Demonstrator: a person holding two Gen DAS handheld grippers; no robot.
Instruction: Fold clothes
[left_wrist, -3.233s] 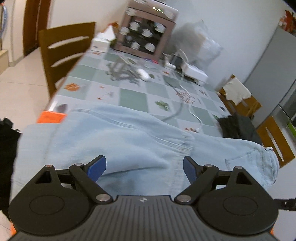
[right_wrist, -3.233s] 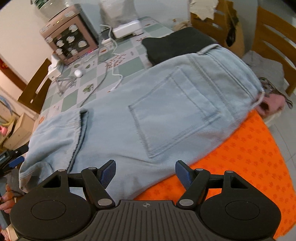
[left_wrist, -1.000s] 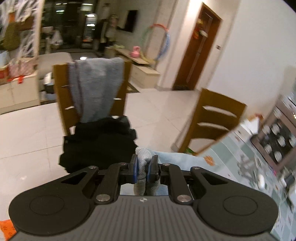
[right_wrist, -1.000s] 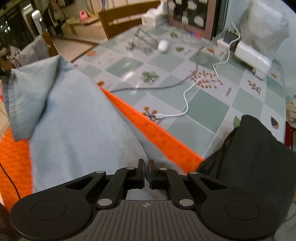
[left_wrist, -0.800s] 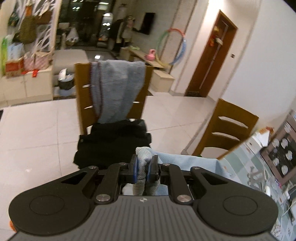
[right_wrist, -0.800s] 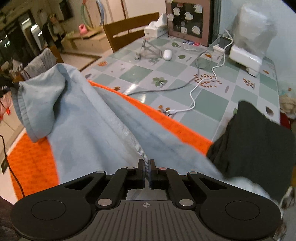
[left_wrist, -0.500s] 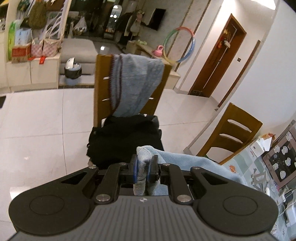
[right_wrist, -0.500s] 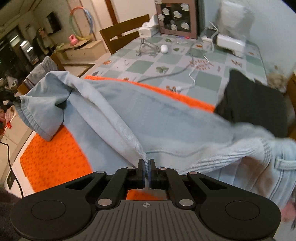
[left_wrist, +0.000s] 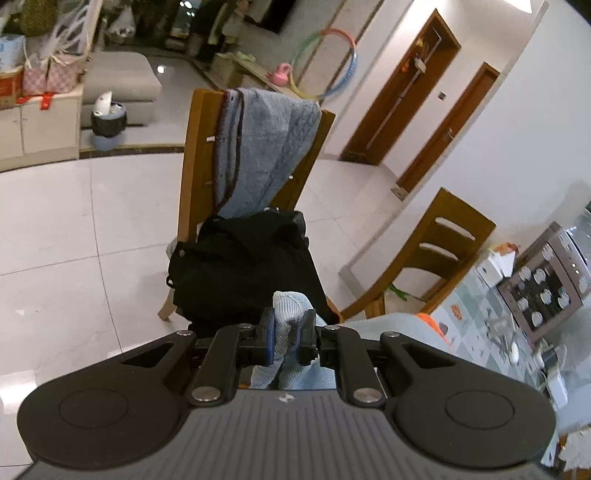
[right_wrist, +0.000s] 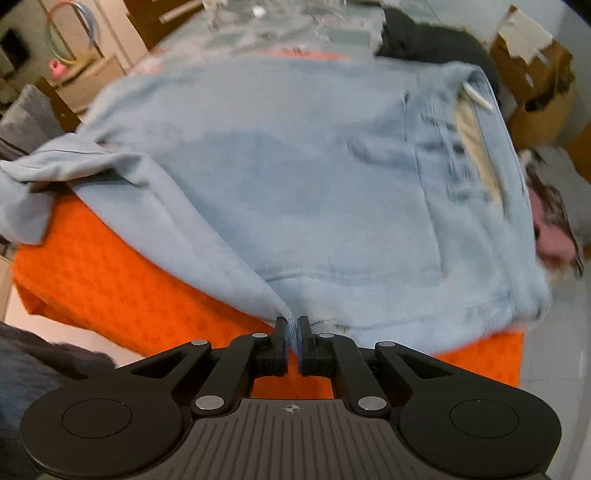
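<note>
While both jaws pinch the jeans (right_wrist: 295, 166) | left gripper (left_wrist: 287, 334), right gripper (right_wrist: 291, 334) clamped on denim | I'd keep edge taut, lay flat on orange mat (right_wrist: 110, 266).

Ahead of me a glossy white tiled floor (left_wrist: 55, 229) spreads out, catching the ceiling light. A wooden chair (left_wrist: 195, 155) stands on it with a grey knit (left_wrist: 266, 147) draped over its back and a black bundle (left_wrist: 236, 269) heaped on its seat. A second wooden chair (left_wrist: 436, 251) sits tucked at the checked table (left_wrist: 476, 317) on my right. Further off I see pale walls, two dark brown doors (left_wrist: 402, 92), a coloured hoop (left_wrist: 325, 62) leaning up, and a grey sofa (left_wrist: 118, 81). On my other side, a torn cardboard box (right_wrist: 535, 85).
</note>
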